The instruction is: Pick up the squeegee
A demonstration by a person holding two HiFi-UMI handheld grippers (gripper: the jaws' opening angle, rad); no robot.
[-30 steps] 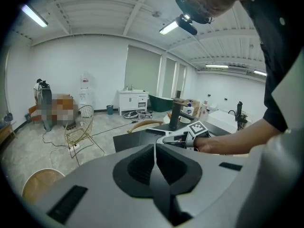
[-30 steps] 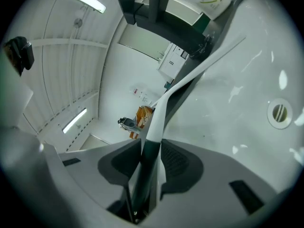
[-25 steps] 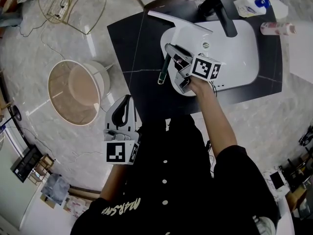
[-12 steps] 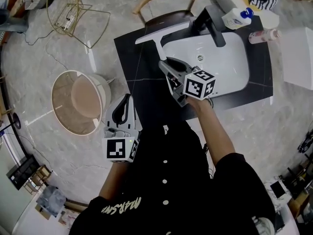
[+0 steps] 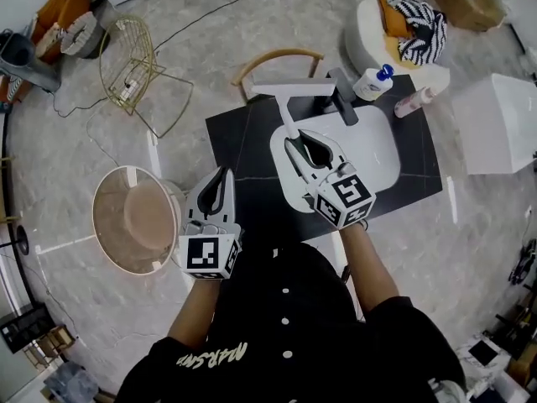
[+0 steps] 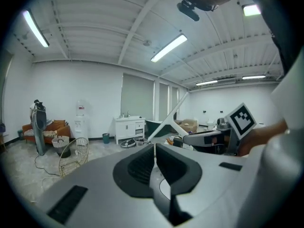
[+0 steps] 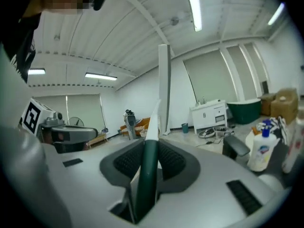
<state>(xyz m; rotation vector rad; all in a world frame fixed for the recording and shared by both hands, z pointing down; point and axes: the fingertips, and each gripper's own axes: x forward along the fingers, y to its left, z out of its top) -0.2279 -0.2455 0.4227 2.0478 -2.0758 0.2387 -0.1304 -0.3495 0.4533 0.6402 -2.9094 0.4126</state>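
The squeegee has a dark green handle [image 7: 148,167] and a white neck and blade [image 7: 164,87]. My right gripper [image 7: 151,151] is shut on the handle, and the blade stands upright beyond the jaws. In the head view the right gripper [image 5: 312,151] is raised over the white sink [image 5: 382,154], and the squeegee blade [image 5: 294,88] reaches toward the black faucet [image 5: 342,86]. My left gripper [image 5: 215,190] hangs shut and empty to the left of the black countertop [image 5: 243,145]. The left gripper view shows its jaws together [image 6: 155,151], with the squeegee [image 6: 172,119] off to the right.
A white pump bottle [image 5: 372,82] and a pink bottle [image 5: 414,101] stand behind the sink. A wooden chair [image 5: 277,61] is beyond the counter. On the floor are a round tan basket [image 5: 134,218], a wire basket [image 5: 134,61] and a white box [image 5: 503,120].
The right gripper has lifted the squeegee off the sink's left edge and rolled it so the blade points away. Both grippers have risen toward the camera.
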